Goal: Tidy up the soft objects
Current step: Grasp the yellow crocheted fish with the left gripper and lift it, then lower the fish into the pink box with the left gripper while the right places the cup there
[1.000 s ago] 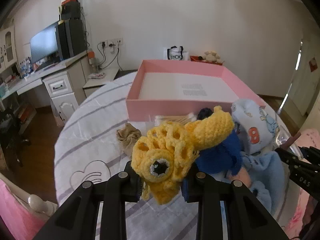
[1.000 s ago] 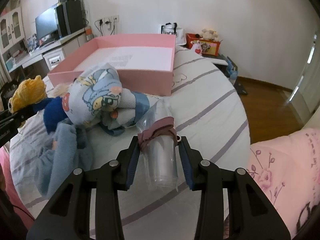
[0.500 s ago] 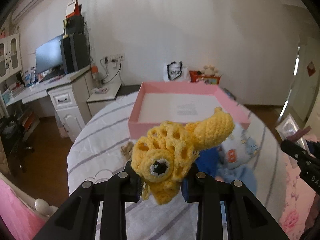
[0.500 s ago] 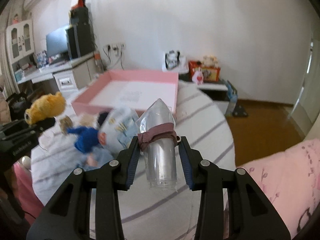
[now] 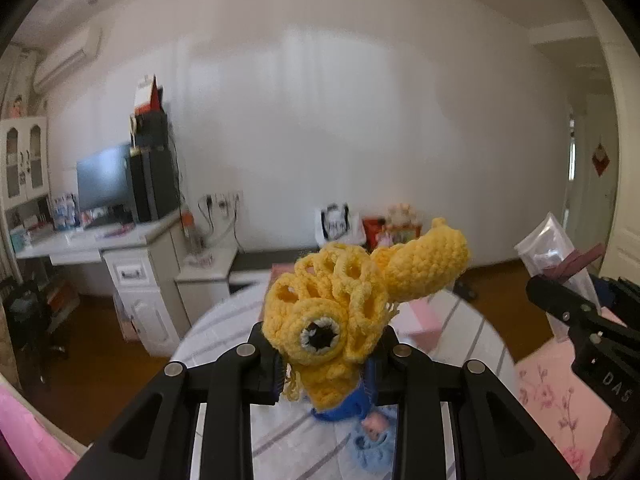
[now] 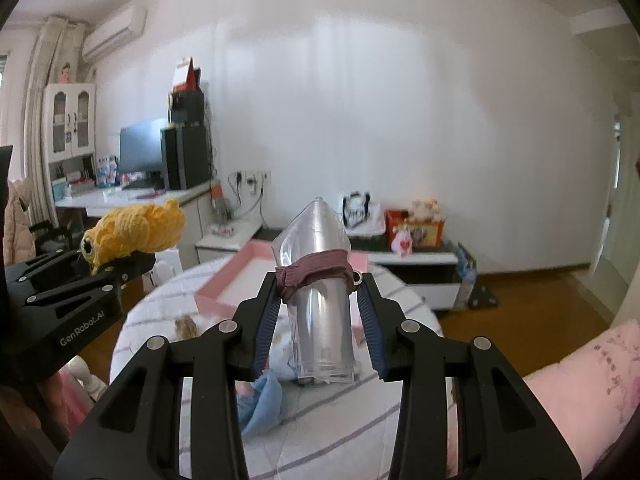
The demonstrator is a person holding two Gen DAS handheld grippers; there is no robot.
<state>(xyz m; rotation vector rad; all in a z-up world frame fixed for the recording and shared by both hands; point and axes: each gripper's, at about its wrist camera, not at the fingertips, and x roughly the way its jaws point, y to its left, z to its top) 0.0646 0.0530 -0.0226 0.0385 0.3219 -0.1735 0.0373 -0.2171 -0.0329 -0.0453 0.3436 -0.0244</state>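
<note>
White-walled room, pink box [image 6: 224, 289] on striped table [image 6: 408, 316], interior mostly hidden

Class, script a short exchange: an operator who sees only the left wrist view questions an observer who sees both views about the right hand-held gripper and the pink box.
Operator: What is the right hand-held gripper holding?
Observer: A clear tube, clamped at the mauve band round it.
Operator: My yellow toy hides most of the pink box. Where is it?
Observer: On the striped table, beyond the tube, its white floor showing.
</note>
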